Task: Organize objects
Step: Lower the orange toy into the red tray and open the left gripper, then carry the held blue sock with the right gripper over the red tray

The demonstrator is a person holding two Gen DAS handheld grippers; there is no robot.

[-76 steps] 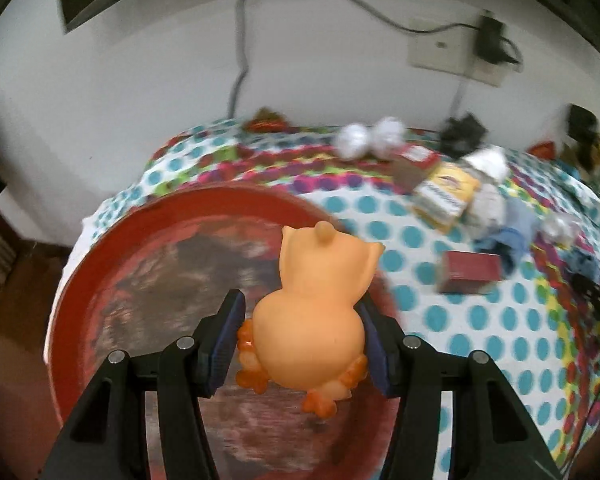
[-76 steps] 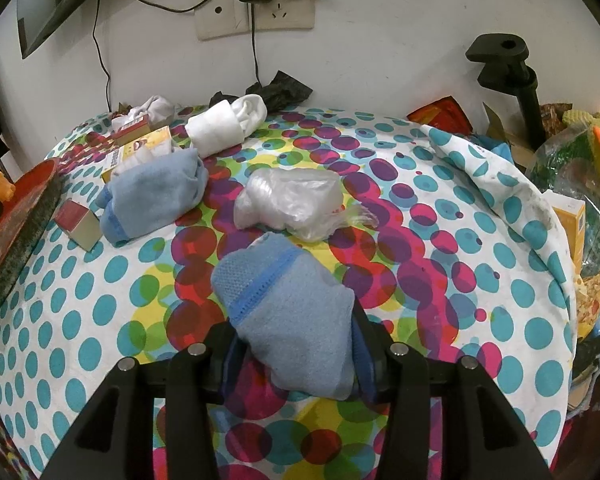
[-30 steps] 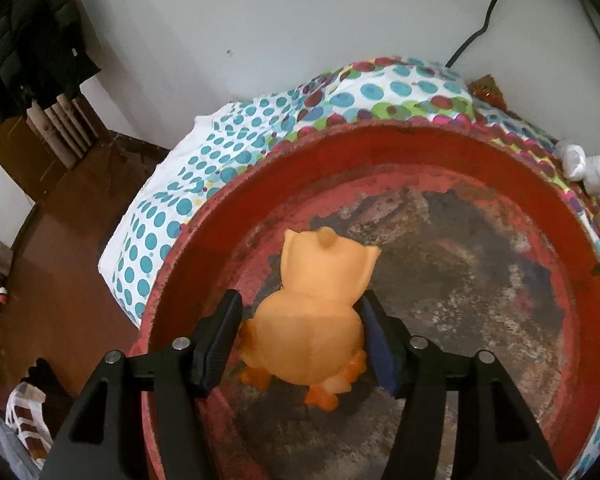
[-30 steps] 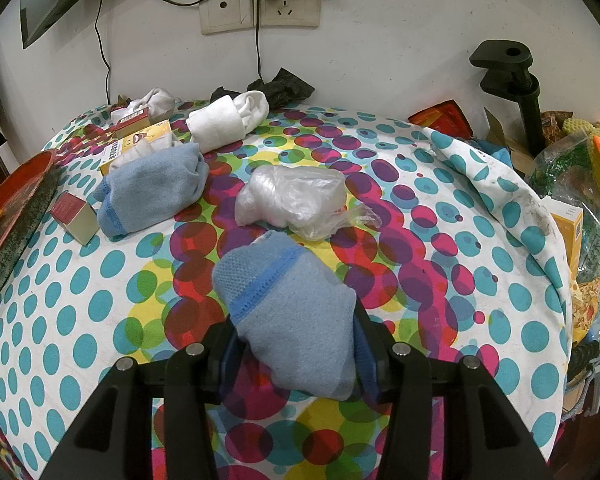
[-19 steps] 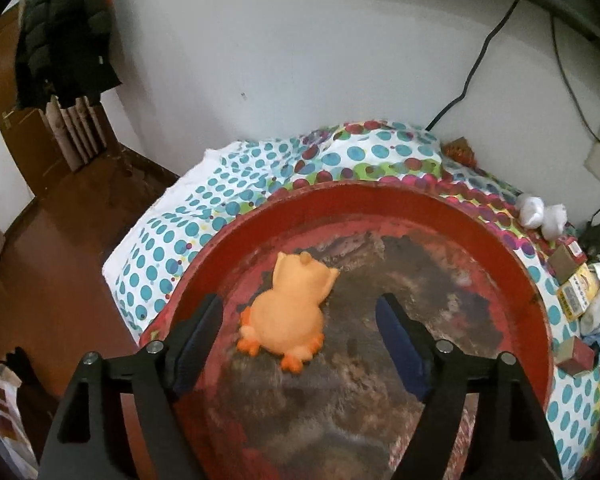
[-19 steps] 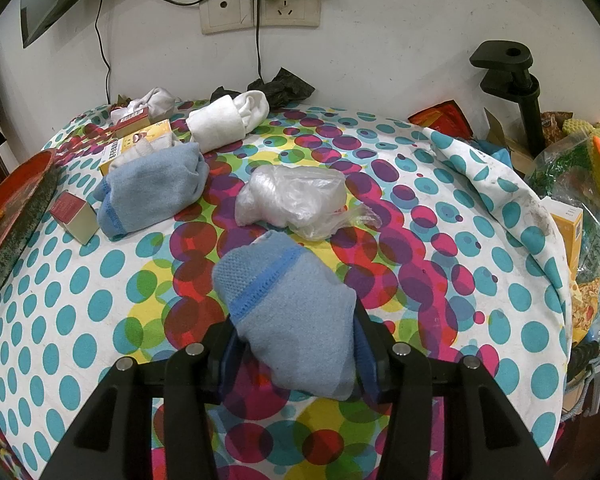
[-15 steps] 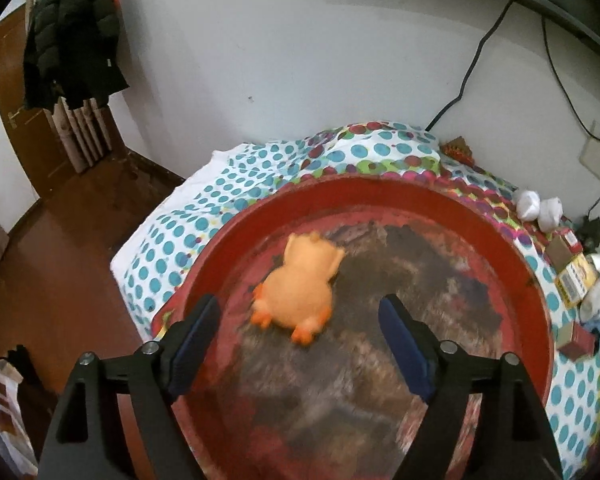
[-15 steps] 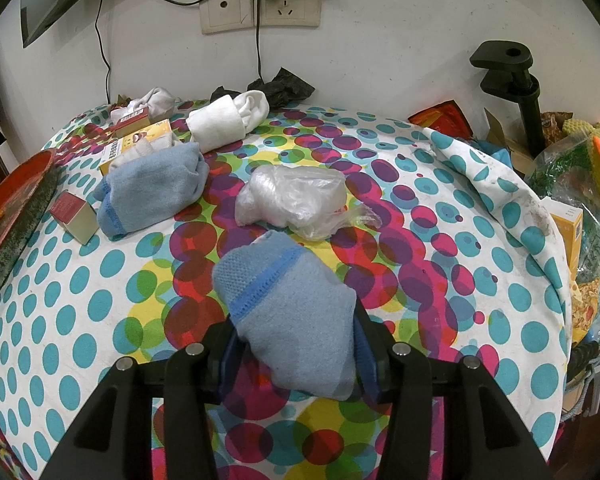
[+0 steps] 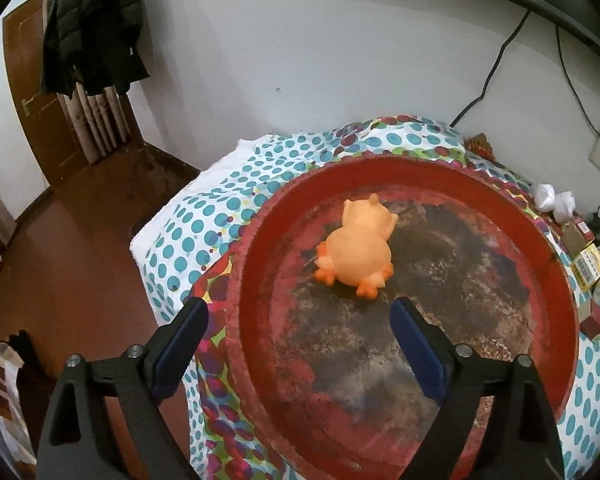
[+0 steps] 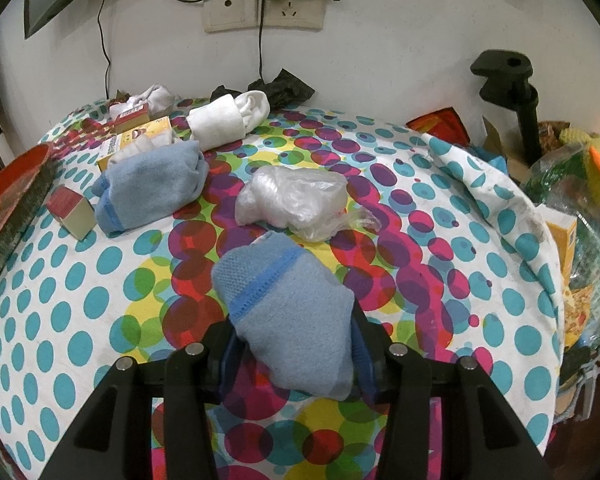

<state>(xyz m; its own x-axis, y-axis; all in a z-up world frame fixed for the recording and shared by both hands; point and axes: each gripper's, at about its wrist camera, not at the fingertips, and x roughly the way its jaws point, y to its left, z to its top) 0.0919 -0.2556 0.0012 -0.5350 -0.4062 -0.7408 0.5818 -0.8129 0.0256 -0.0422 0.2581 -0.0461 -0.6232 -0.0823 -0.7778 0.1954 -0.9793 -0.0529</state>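
- The left tool (image 9: 298,322) hung above the near part of the red tray (image 9: 452,178) with its jaws parting and nothing between them.
- The orange toy (image 9: 358,254) lay inside the red tray, clear of the left tool and beyond its tips.
- The right tool (image 10: 294,344) was closing on the near blue sock bundle (image 10: 288,304), with both pads pressed into the cloth. The bundle sat low over the spotted bench (image 10: 80,300).
- Judged handling: the sock bundle looked soft, light and compressible, so a grip across its thick middle should hold; a grip at the cuff edge might let it unroll.
- Judged handling: the orange toy looked like light, smooth rubber or plastic and might slip; the round body offered the best hold.
- Count on the bench: 2 blue sock bundles, the second (image 10: 152,186) well apart from the first; 1 white sock roll (image 10: 228,118); 1 crumpled clear bag (image 10: 294,200); 1 small red box (image 10: 70,210).
- Count in the tray: 1 toy.
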